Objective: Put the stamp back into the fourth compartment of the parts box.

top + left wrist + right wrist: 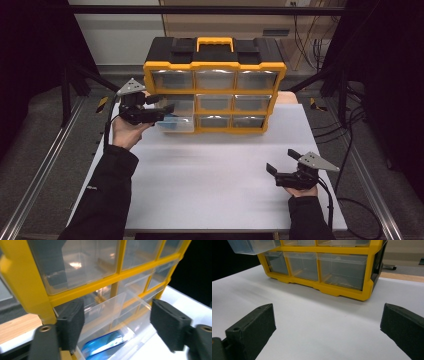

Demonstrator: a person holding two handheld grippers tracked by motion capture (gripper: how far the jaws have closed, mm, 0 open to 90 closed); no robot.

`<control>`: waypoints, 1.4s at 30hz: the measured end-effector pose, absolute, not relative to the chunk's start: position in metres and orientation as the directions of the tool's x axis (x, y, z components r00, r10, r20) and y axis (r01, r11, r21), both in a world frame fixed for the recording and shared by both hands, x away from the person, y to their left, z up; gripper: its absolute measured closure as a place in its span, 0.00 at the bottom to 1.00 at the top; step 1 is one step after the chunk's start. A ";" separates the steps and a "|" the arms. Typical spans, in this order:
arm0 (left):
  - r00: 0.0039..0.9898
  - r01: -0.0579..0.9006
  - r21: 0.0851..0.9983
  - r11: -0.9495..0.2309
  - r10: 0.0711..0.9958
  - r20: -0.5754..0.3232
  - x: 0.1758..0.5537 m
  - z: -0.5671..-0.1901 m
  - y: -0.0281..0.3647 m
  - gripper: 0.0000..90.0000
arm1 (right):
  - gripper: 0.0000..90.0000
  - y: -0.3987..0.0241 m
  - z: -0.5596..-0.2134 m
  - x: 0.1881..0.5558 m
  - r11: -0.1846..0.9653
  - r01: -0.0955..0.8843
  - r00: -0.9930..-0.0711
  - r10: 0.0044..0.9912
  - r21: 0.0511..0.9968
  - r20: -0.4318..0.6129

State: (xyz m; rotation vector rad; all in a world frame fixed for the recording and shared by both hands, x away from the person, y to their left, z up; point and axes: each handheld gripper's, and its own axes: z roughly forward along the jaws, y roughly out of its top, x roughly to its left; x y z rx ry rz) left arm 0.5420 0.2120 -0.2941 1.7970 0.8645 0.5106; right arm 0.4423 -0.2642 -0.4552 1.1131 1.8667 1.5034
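A yellow organizer (215,90) stands at the table's (210,190) far edge. Its middle-left drawer (176,120) is pulled out — a blue item (105,343) lies inside. The left gripper (167,107) hangs at that drawer, jaws spread, grasping nothing. The right gripper (280,162) hovers over bare table — jaws wide apart, empty.

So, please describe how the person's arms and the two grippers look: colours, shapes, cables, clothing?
Both forearms wear dark, black-looking long sleeves. The left gripper and right gripper are black, each with two blocky, matte black jaws with small screw holes. A grey three-cornered plate sits on top of each gripper. A black cable trails from the right gripper, and another runs from the left one. I see no readable markings.
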 end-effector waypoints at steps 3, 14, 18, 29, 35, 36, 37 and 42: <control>0.656 0.282 0.944 -0.172 0.752 -0.059 0.532 -0.296 0.219 0.22 | 0.00 -0.265 -0.455 0.442 0.058 0.283 -0.542 0.833 0.957 0.110; 0.687 0.234 0.964 -0.126 0.723 -0.072 0.496 -0.320 0.248 0.01 | 0.00 -0.265 -0.455 0.442 0.051 0.283 -0.542 0.832 0.958 0.116; 0.694 0.235 0.965 -0.116 0.715 -0.084 0.486 -0.337 0.259 0.00 | 0.00 -0.265 -0.454 0.442 0.051 0.282 -0.542 0.833 0.958 0.115; 0.683 0.240 0.962 -0.127 0.727 -0.074 0.460 -0.391 0.273 0.00 | 0.00 -0.265 -0.455 0.442 0.050 0.282 -0.544 0.831 0.958 0.116; 0.668 0.275 0.953 -0.126 0.738 -0.094 0.456 -0.413 0.281 0.01 | 0.00 -0.265 -0.455 0.442 0.049 0.289 -0.544 0.830 0.956 0.122; 0.664 0.290 0.949 -0.127 0.740 -0.103 0.457 -0.416 0.282 0.01 | 0.00 -0.265 -0.455 0.442 0.050 0.287 -0.544 0.830 0.957 0.120; 0.661 0.295 0.947 -0.129 0.743 -0.105 0.457 -0.418 0.283 0.00 | 0.00 -0.265 -0.455 0.442 0.050 0.287 -0.545 0.830 0.957 0.120; 0.655 0.329 0.932 -0.150 0.748 -0.111 0.457 -0.427 0.284 0.01 | 0.00 -0.265 -0.455 0.442 0.055 0.289 -0.544 0.831 0.956 0.117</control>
